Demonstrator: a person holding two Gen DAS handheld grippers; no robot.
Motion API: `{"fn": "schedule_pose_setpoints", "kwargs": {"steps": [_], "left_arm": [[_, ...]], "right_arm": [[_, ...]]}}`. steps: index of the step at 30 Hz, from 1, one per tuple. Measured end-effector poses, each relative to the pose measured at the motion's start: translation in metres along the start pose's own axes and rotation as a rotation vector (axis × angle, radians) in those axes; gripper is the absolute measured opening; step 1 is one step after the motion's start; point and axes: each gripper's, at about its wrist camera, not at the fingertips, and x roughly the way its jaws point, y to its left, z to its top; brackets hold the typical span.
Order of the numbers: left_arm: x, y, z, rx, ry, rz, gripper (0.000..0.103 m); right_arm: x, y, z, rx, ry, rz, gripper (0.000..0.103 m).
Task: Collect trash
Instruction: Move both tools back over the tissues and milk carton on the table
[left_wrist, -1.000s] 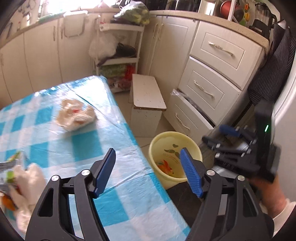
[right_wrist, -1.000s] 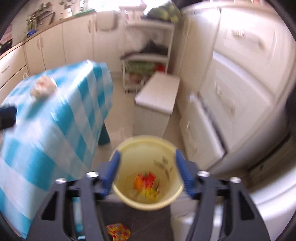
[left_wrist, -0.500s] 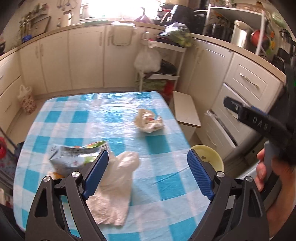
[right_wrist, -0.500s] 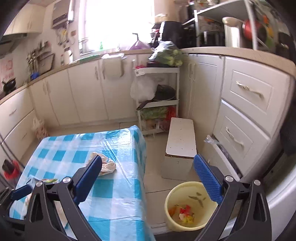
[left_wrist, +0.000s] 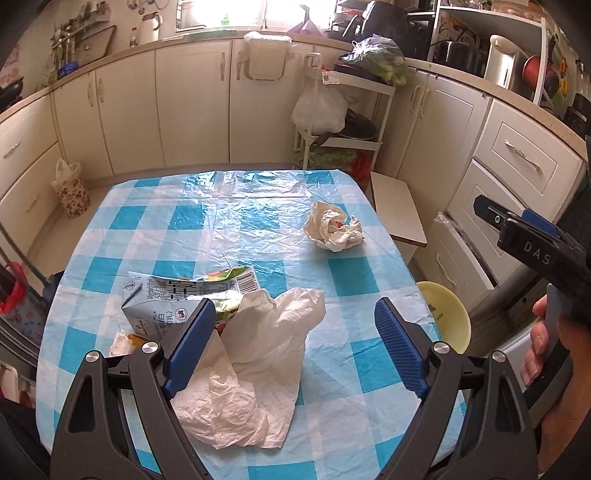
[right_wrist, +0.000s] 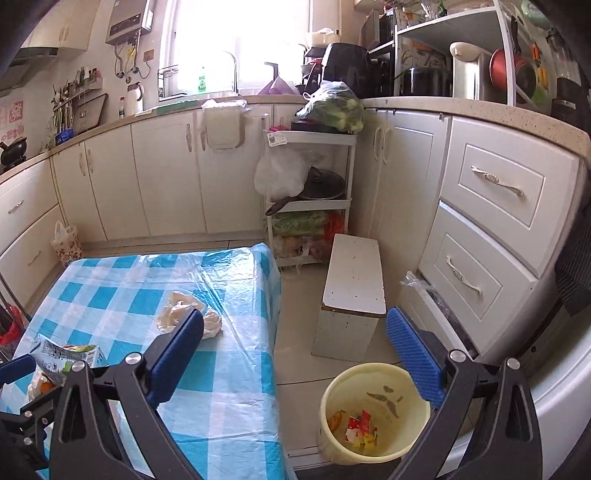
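Note:
On the blue-checked table (left_wrist: 229, 236) lie a flattened milk carton (left_wrist: 184, 295), a large white crumpled paper (left_wrist: 258, 354) and a smaller crumpled wrapper (left_wrist: 332, 230). My left gripper (left_wrist: 293, 350) is open and empty, hovering above the large paper. My right gripper (right_wrist: 295, 354) is open and empty, off the table's right side above the floor; its body shows in the left wrist view (left_wrist: 535, 247). The yellow trash bucket (right_wrist: 373, 402) stands on the floor with colourful scraps inside. The wrapper (right_wrist: 184, 314) and carton (right_wrist: 66, 356) also show in the right wrist view.
A white step stool (right_wrist: 351, 288) stands on the floor between table and drawers (right_wrist: 491, 221). A white shelf rack (right_wrist: 310, 199) with pans and bags stands at the back. Cabinets line the far wall. A floral bag (left_wrist: 70, 188) sits on the floor at left.
Both grippers rose and pulled back from over the bucket. The left swung left over the table, bringing the carton and large paper into view. Both stayed open.

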Motion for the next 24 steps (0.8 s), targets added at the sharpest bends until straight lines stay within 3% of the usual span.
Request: {"fn": "schedule_pose_setpoints", "kwargs": {"steps": [11, 24], "left_arm": [[0.01, -0.009, -0.005, 0.041, 0.015, 0.005, 0.085], [0.002, -0.004, -0.001, 0.047, -0.032, 0.027, 0.086]], "right_arm": [[-0.004, 0.003, 0.0, -0.03, -0.012, -0.012, 0.095], [-0.007, 0.011, 0.003, -0.047, -0.017, -0.003, 0.095]]}}
